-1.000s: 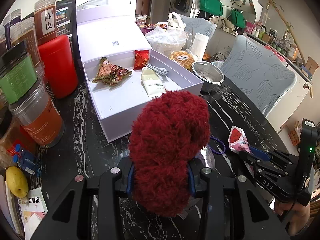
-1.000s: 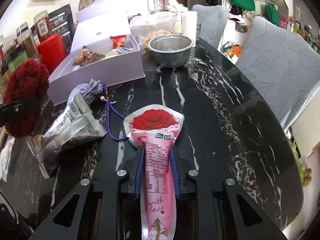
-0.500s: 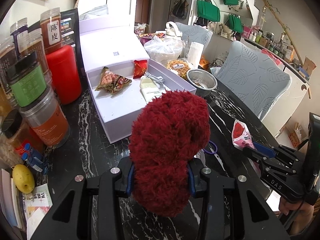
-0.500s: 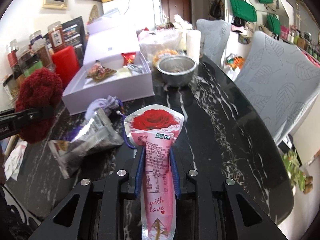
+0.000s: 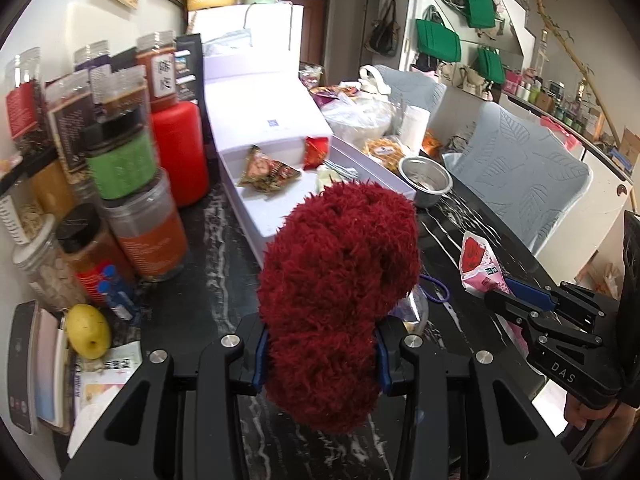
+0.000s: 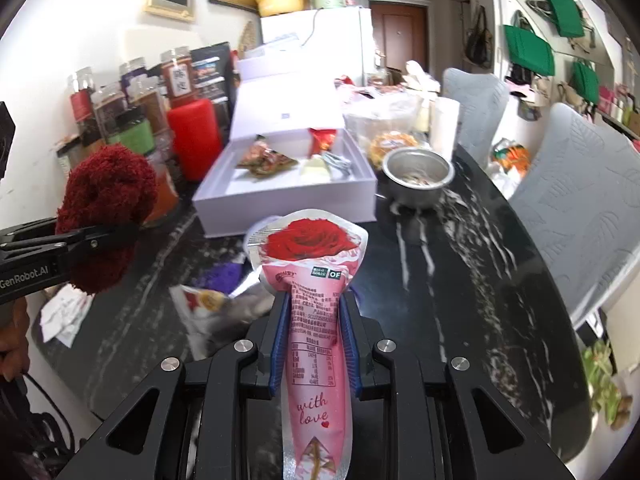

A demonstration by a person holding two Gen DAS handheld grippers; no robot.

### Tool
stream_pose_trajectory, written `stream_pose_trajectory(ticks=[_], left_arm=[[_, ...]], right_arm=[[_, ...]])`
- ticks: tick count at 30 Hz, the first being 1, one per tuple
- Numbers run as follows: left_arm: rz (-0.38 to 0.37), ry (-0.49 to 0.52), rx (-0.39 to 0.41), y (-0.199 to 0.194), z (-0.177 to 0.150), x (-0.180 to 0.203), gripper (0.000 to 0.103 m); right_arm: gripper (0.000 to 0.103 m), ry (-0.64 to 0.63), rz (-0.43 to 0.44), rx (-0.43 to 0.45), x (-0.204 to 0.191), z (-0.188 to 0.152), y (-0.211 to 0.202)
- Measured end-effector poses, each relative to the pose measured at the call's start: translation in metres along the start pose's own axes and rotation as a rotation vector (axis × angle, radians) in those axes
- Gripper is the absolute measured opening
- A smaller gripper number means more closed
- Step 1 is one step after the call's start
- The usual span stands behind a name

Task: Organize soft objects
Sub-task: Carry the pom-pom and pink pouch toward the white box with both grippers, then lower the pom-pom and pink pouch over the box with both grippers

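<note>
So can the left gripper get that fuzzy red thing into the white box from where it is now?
Probably yes. The left gripper is clamped on the fuzzy red bundle, the white box sits open just ahead, and nothing stands between them. Its near half looks bare.

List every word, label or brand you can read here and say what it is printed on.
"with love": pink rose pouch
"OF": same pouch, under the rose
"GenRobot.AI": left gripper
"DAS": right gripper
Pouch's fine print, jar labels and silver packet: too small or blurred.
</note>
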State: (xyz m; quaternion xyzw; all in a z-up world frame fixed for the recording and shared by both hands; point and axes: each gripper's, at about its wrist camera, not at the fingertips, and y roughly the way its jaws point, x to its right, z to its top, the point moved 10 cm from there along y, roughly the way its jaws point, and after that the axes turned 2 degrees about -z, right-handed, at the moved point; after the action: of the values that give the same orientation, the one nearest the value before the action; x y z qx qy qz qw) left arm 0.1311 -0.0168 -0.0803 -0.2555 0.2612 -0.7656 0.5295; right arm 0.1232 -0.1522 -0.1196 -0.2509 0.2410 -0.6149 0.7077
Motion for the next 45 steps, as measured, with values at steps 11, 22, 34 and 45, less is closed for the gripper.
stream_pose_trajectory(ticks=[11, 22, 34, 45], left_arm=[[0.04, -0.017, 0.059, -0.01, 0.029, -0.024, 0.039], [0.023, 0.01, 0.146, -0.005, 0.086, -0.028, 0.039], [0.016, 0.04, 0.228, 0.003, 0.144, -0.024, 0.039], [0.009, 0.06, 0.27, 0.028, 0.196, -0.015, 0.039]], right_arm=[[0.024, -0.057, 0.072, 0.049, -0.03, 0.036, -0.002], [0.025, -0.085, 0.094, 0.126, -0.033, 0.095, -0.006], [0.025, -0.091, 0.102, 0.202, -0.019, 0.155, 0.0], [0.025, -0.096, 0.106, 0.24, 0.001, 0.203, 0.019]])
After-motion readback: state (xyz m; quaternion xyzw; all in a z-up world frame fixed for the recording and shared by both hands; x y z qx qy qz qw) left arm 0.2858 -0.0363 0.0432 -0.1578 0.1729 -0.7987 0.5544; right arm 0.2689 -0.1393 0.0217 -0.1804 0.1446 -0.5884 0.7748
